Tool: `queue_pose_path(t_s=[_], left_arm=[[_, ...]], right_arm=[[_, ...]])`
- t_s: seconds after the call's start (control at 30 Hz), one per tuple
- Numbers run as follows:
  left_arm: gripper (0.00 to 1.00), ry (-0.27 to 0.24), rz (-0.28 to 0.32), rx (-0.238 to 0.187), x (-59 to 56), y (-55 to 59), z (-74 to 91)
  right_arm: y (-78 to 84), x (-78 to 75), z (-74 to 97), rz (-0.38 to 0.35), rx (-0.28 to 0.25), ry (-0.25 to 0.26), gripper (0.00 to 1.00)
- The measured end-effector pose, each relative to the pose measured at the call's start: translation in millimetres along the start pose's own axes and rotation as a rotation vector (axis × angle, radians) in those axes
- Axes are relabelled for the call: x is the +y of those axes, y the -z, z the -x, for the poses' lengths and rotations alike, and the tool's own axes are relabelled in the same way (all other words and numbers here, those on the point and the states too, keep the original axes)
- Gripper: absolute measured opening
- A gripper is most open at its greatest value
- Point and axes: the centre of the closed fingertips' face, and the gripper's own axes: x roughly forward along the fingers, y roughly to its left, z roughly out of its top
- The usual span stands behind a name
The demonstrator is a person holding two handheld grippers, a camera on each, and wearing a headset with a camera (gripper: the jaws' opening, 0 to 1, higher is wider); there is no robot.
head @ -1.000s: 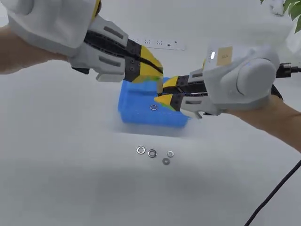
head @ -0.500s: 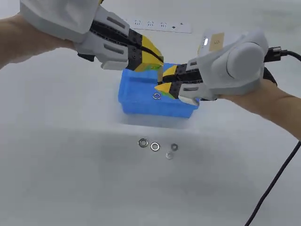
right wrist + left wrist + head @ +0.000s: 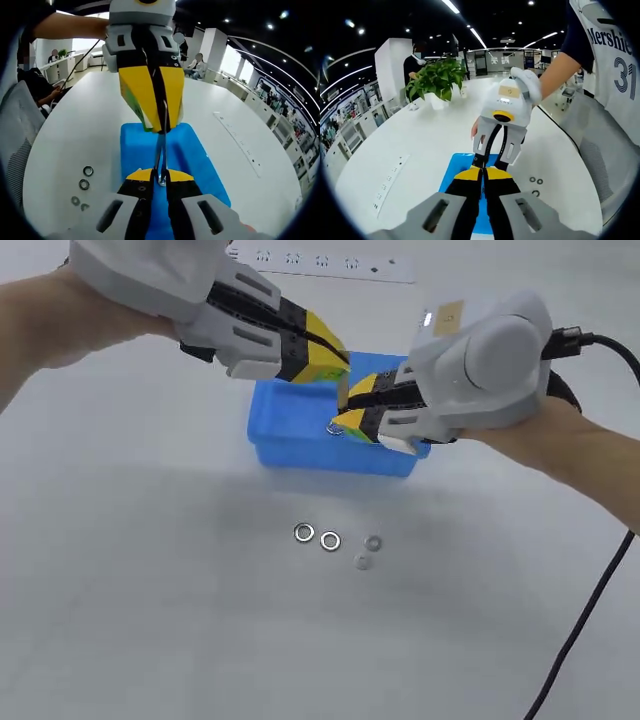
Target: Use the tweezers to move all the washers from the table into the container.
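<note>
Holding the tweezers (image 3: pixel 161 145) right above the container (image 3: pixel 300 452), strung between left gripper (image 3: pixel 335 362) and right gripper (image 3: pixel 345 422). Clamping the upper end in the left gripper, jaws together on the steel. Pinching the lower arms in the right gripper, jaws closed down on them. Probably squeezing there to make the tips bite on a washer (image 3: pixel 335 428). Hanging that washer over the container's open top, presumably so letting go drops it inside. Cannot tell whether touching the container floor or just above it.

Leaving four loose washers (image 3: pixel 330 540) on the tabletop (image 3: pixel 150 580) in front of the container, near it, in a small cluster, apart from each other. Looking small, flat, silvery, ringed round a centre hole. Probably too thin for bare jaws, hence the tweezers.
</note>
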Motion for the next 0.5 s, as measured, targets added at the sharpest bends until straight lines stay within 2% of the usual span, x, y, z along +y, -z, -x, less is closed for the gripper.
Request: queue_pose_path(t_s=[0.23, 0.5], left_arm=[[0.05, 0.004, 0.021, 0.01, 2.6, 6.2, -4.0], [0.05, -0.012, -0.003, 0.012, 4.6, 1.7, -4.2]], right_arm=[[5.8, 0.5, -3.0, -0.019, 0.019, -0.001, 0.11], [2.4, -2.7, 0.4, -0.032, 0.009, 0.027, 0.12]])
